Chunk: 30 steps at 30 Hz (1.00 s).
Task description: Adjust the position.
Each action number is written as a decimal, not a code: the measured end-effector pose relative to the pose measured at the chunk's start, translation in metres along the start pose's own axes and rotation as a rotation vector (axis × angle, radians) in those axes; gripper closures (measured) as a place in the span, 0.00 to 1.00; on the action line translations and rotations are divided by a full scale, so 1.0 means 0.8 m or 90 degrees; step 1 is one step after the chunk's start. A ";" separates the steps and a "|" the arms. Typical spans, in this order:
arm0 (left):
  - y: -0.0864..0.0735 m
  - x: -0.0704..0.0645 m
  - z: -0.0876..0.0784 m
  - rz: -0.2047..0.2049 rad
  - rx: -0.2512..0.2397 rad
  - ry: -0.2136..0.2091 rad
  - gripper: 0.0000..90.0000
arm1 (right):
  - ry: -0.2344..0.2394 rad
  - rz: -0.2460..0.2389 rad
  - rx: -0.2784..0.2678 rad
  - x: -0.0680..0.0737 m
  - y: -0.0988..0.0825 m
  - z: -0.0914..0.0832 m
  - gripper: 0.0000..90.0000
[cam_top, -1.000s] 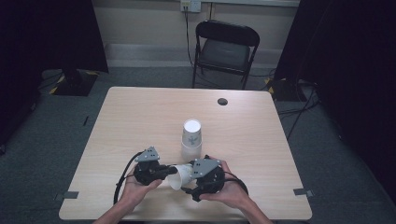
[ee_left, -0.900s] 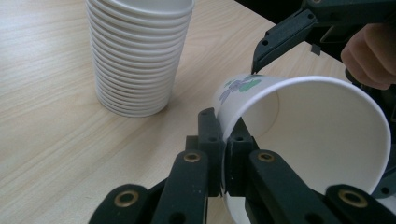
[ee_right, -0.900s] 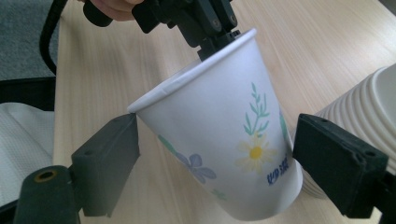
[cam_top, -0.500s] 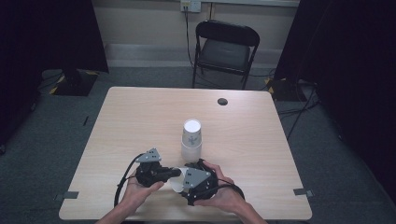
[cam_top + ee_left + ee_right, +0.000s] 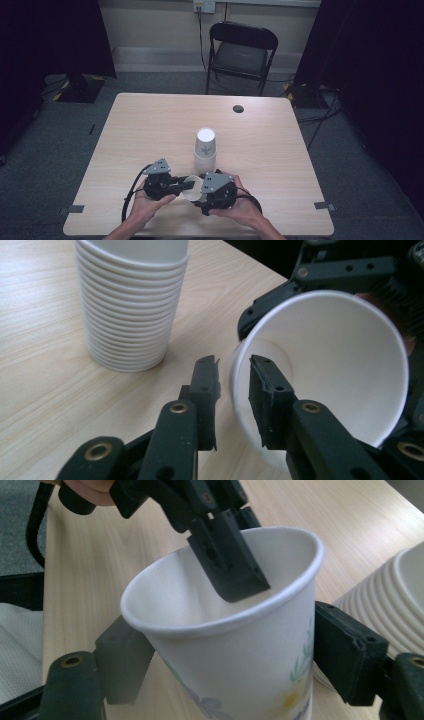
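Note:
A single white paper cup [image 5: 191,187] with a flower print lies on its side between my two grippers near the table's front edge. My right gripper [image 5: 237,652] is shut on the cup's body [image 5: 240,675], one jaw on each side. My left gripper [image 5: 232,365] is open and straddles the cup's rim [image 5: 340,365], one jaw inside the mouth, the other outside, a small gap on both sides. A tall stack of upside-down paper cups [image 5: 205,147] stands just behind the grippers, close to the held cup [image 5: 130,305] [image 5: 395,600].
The wooden table [image 5: 140,125] has a small black round disc [image 5: 238,108] near its far edge. A black folding chair [image 5: 243,50] stands beyond the table. Cables trail from both grippers toward the front edge.
The two grippers have drawn a little closer together. The left gripper's jaw has gone into the cup's mouth, so less of the cup shows between them.

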<state>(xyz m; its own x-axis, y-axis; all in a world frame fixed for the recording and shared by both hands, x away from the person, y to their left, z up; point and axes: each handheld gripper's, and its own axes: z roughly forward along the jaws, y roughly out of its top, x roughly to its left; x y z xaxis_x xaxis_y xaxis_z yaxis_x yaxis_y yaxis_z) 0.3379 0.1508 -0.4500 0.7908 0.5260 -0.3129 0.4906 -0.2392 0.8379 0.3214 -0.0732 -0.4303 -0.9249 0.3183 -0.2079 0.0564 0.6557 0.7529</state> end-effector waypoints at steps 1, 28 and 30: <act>-0.001 0.000 0.000 -0.010 -0.003 -0.010 0.85 | 0.001 0.002 0.001 -0.001 -0.001 0.000 0.26; -0.002 -0.003 0.006 -0.035 0.029 -0.053 0.99 | -0.038 -0.118 -0.008 0.028 0.002 0.001 0.25; -0.002 -0.003 0.007 -0.033 0.033 -0.053 0.99 | -0.037 -0.121 -0.006 0.029 0.002 0.002 0.24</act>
<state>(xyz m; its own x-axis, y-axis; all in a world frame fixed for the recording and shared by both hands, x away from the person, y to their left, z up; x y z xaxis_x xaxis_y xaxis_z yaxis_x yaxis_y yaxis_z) 0.3371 0.1455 -0.4530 0.7910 0.4693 -0.3926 0.5475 -0.2566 0.7965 0.3008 -0.0636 -0.4351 -0.8951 0.2286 -0.3828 -0.1209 0.7019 0.7020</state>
